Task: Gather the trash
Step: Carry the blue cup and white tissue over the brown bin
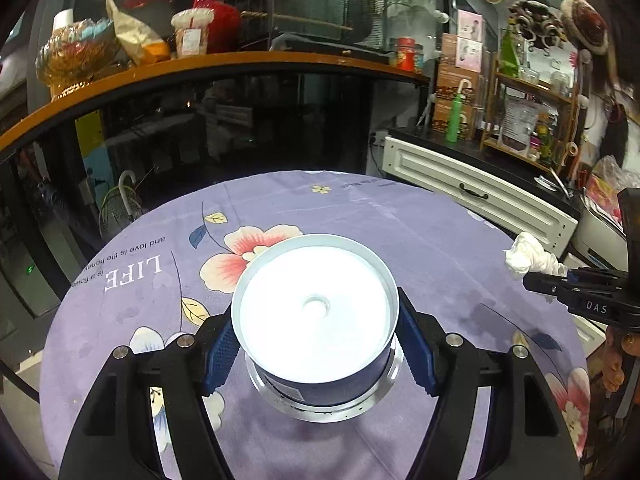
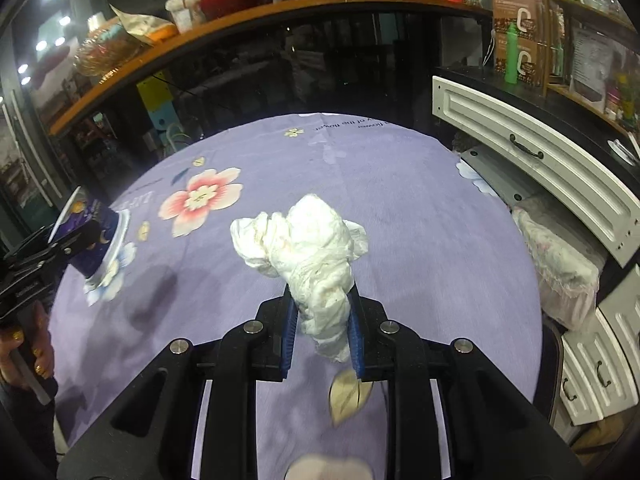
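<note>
Being pinched between the blue pads of the right gripper (image 2: 322,330), the crumpled white tissue wad (image 2: 308,240) is being held above the purple floral tablecloth (image 2: 420,220); it is judged light, soft and best gripped mid-bulk; the dark round open-topped tin (image 1: 316,320) is being clamped on that cloth by the left gripper (image 1: 316,350).

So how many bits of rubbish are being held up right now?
2. A crumpled white tissue is pinched in the right gripper above the purple tablecloth; an empty round tub sits clamped in the left gripper. More may lie outside view.
</note>
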Demonstrator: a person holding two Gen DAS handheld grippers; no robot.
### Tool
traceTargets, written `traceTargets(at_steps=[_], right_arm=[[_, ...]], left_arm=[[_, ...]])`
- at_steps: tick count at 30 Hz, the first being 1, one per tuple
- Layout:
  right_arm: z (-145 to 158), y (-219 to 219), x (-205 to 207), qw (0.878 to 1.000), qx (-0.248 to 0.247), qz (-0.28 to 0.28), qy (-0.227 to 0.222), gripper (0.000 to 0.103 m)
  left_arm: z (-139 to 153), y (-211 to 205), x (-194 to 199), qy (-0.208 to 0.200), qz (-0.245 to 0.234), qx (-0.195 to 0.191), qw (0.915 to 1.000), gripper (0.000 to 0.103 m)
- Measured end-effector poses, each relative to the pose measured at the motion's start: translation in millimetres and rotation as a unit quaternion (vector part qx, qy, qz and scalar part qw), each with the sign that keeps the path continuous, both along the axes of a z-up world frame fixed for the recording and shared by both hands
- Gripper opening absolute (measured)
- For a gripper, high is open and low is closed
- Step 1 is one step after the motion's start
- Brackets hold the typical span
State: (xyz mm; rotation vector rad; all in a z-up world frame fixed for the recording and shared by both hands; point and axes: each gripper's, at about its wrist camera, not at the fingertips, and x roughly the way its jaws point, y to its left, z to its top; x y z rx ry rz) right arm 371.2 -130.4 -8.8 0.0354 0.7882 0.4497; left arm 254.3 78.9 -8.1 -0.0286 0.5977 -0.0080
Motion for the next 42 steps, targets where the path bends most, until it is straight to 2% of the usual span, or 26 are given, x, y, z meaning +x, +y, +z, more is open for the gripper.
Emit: traceTargets(at_steps=[9, 17, 25, 31, 35, 41, 42], right_arm=[[-0.2, -43.1, -54.0, 0.999, 0.019, -0.027, -0.006, 0.023], [-20.9, -96.7, -92.0, 0.996, 0.044, -0.075, 0.0, 0.023], [-45.4, -155.6, -120.8, 0.989, 0.045, -0.139, 0.009, 0.023], [-76.6, -194.2, -136.9, 0.98, 0.068, -0.184, 0.033, 0.023], [-97.4, -213.3, -141.4, 0.975, 0.057, -0.21, 0.042, 0.023], [-148.0, -239.2, -122.0, 0.965, 0.052, -0.24, 0.093, 0.024], [-154.0, -243.3, -118.8, 0.963, 0.057, -0.244, 0.098, 0.028]], left_arm=[[1.2, -32.8, -24.9, -0.002, -0.035, 0.015, 0.9993, 0.069], [-10.3, -62.5, -36.3, 0.016, -0.067, 0.014, 0.9975, 0.069], [-12.7, -102.0, -43.1, 0.019, -0.105, 0.016, 0.9942, 0.069], [-14.8, -136.4, -43.1, 0.023, -0.136, 0.002, 0.9905, 0.069], [-11.8, -162.2, -44.8, 0.023, -0.158, -0.005, 0.9872, 0.069], [-5.5, -200.9, -45.9, 0.022, -0.19, -0.015, 0.9814, 0.069], [-5.3, -206.4, -45.6, 0.023, -0.194, -0.016, 0.9806, 0.069]])
